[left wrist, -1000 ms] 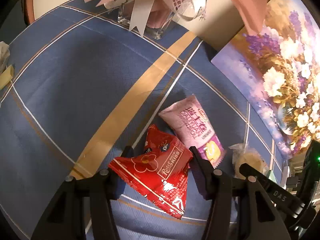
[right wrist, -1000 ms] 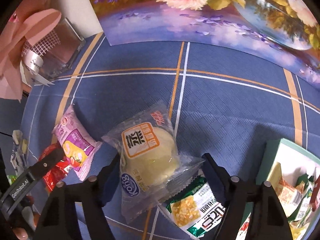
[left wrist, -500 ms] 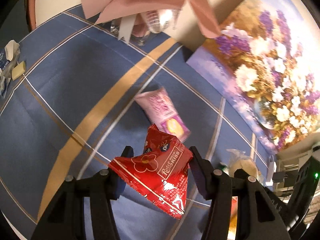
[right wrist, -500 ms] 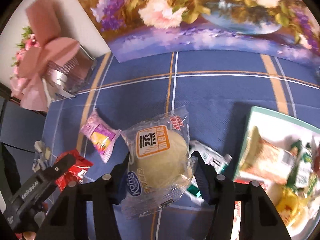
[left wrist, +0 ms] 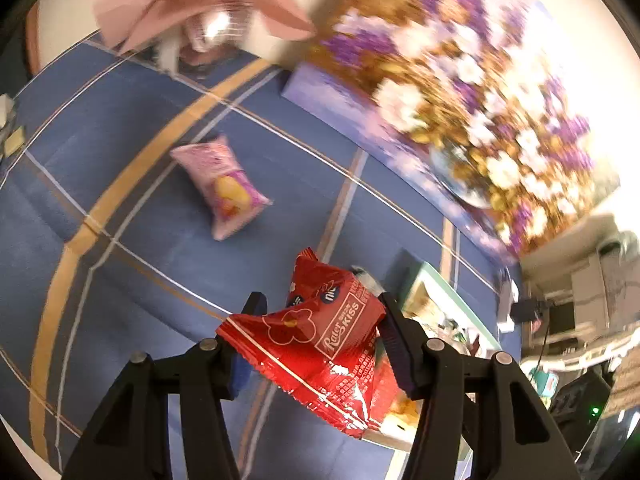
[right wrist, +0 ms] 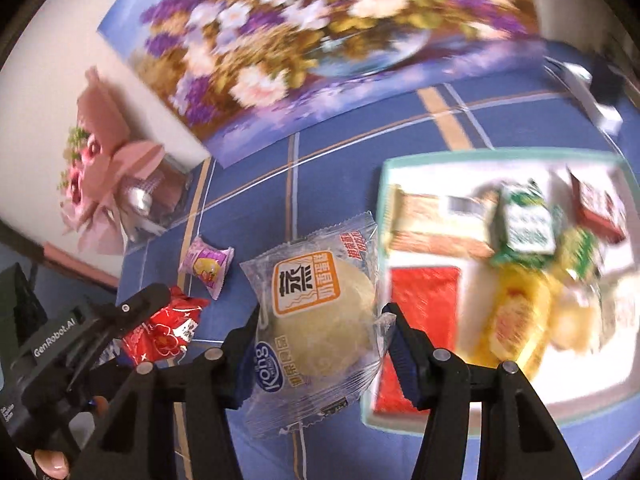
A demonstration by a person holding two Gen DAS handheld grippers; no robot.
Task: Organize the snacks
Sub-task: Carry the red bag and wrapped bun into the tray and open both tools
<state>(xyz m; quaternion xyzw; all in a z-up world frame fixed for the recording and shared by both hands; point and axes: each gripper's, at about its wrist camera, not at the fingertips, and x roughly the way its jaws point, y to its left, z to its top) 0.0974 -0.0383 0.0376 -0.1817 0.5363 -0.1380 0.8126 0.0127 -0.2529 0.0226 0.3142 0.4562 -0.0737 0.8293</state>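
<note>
Over the last second both hands had lifted and swung toward the tray (right wrist: 383,216) — the bench cloth (left wrist: 132,264) dropped away beneath them and the mint-rimmed tray, earlier only at the frame's edge, filled the right side of the right wrist view. The left gripper (left wrist: 320,312) had its fingers clenched on the red snack packet (left wrist: 320,344), held clear of the cloth, with the tray's near corner just beyond it. The right gripper (right wrist: 324,320) gripped the clear-wrapped bun (right wrist: 316,316) beside the tray's left rim, not yet over it. By my reading both snacks were in transit and release was the next step. The pink snack packet (left wrist: 224,188) lay alone on the cloth, well apart from the tray — still to be collected.

The bench wore a blue cloth with tan and white stripes. A flower painting (right wrist: 320,40) leaned at the back against a pale wall, a pink bouquet (right wrist: 100,176) beside it.
</note>
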